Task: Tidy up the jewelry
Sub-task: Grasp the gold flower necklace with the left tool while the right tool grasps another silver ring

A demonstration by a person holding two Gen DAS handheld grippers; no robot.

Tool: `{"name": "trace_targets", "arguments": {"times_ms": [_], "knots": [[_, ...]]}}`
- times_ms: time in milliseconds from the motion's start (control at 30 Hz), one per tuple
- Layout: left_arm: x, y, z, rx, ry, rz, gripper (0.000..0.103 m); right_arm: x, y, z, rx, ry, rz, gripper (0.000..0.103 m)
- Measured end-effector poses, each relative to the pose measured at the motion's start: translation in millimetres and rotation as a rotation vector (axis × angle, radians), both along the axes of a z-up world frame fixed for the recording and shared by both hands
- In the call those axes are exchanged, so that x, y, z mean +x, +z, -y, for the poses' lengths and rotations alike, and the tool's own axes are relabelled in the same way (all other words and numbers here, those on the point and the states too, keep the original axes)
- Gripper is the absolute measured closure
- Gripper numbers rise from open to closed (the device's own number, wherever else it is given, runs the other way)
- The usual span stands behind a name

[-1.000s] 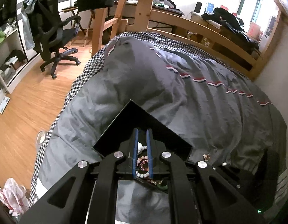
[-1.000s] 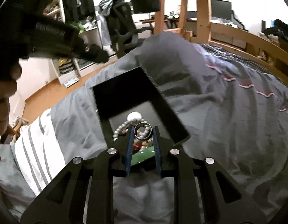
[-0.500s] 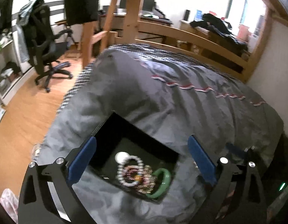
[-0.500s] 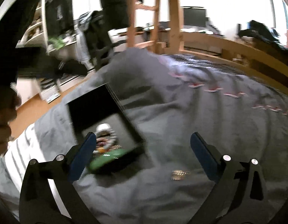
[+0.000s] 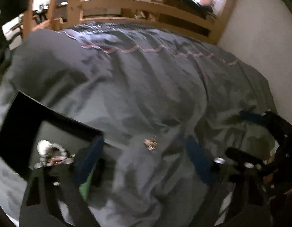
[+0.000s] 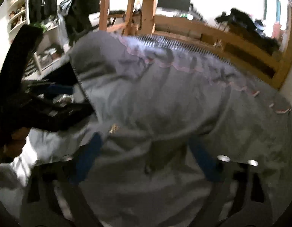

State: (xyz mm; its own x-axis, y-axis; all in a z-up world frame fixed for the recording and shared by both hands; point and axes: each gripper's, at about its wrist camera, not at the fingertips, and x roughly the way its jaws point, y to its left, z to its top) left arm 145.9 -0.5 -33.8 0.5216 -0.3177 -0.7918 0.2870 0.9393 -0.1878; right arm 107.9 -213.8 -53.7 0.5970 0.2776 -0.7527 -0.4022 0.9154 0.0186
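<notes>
A black open box lies on the grey duvet at the left of the left wrist view, with bead bracelets and a green bangle inside. A small gold piece of jewelry lies loose on the duvet, just ahead of my left gripper, which is open and empty. The same piece shows in the right wrist view, ahead and left of my right gripper, also open and empty. The box is partly hidden there by the left gripper tool. Both views are blurred.
The grey duvet covers the bed. A wooden bed frame runs along the far side and a white wall is at the right. The right gripper tool shows at the right of the left wrist view.
Both grippers opened from shut over the box's jewelry and swung right, away from the box. The loose gold piece on the duvet has come into view ahead of both.
</notes>
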Motion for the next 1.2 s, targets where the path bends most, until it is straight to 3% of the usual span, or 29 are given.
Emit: {"name": "trace_targets", "arguments": {"times_ms": [67, 100, 233, 367, 467, 767, 1033, 1200], "knots": [[2, -10, 9, 0.002, -0.025, -0.025, 0.041, 3, -16, 6, -0.020, 0.005, -0.052, 0.058], [2, -13, 13, 0.004, -0.030, -0.032, 0.043, 5, -22, 8, -0.030, 0.000, -0.066, 0.061], [6, -29, 22, 0.016, -0.044, -0.068, 0.062, 8, -41, 19, -0.033, -0.034, -0.114, 0.065], [8, -40, 30, 0.042, -0.060, -0.068, 0.064, 10, -51, 21, 0.016, -0.026, -0.151, 0.065], [14, -49, 30, 0.032, -0.062, -0.093, 0.075, 14, -60, 19, 0.036, -0.020, -0.187, 0.065], [21, -63, 32, 0.017, -0.064, -0.111, 0.076, 24, -88, 12, 0.013, -0.047, -0.283, 0.065], [21, -60, 28, 0.009, -0.029, -0.084, 0.074, 23, -89, 7, 0.008, -0.034, -0.288, 0.072], [28, -76, 26, -0.021, -0.016, -0.140, 0.079, 22, -92, 4, 0.000, -0.027, -0.289, 0.076]]}}
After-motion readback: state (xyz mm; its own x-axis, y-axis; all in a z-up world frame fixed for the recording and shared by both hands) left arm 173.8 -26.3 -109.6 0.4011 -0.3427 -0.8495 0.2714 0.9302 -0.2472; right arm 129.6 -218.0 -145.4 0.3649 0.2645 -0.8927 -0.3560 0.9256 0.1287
